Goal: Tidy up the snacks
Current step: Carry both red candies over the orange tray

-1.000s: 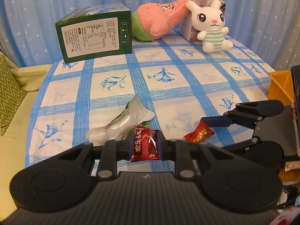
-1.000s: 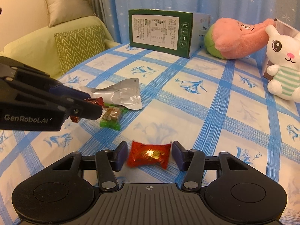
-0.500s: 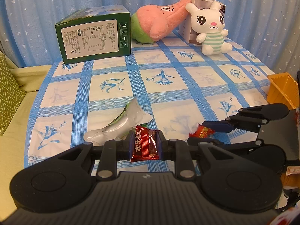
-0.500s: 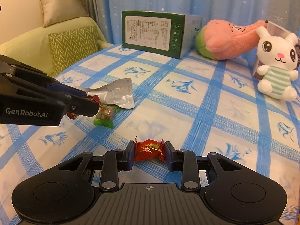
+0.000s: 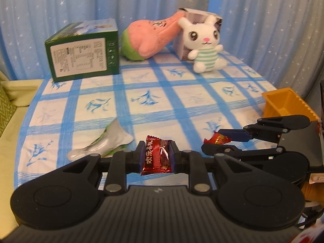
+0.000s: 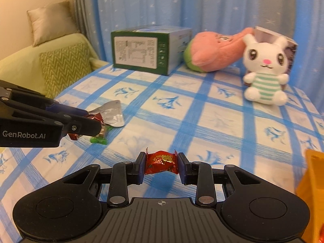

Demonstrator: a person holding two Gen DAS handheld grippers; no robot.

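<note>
My right claw [image 6: 161, 168] has lifted its red candy [image 6: 161, 162] clear of the cloth [image 6: 222, 121]; my left claw [image 5: 156, 158] clamps a dark packet [image 5: 156, 157]. Both look light, crinkly and slippery, best pinched mid-body.

Blue curtain [image 6: 202, 4] with small white stars hangs behind the desk [image 6: 222, 121], filling most of the background. Desk covered in a white cloth with blue checks and blue flower prints. Left of it, a pale green sofa [image 6: 18, 68] with a green zigzag cushion [image 6: 64, 66] and a beige cushion [image 6: 52, 20] above. Cream wall [image 6: 12, 10] behind the sofa. Warm indoor light.
</note>
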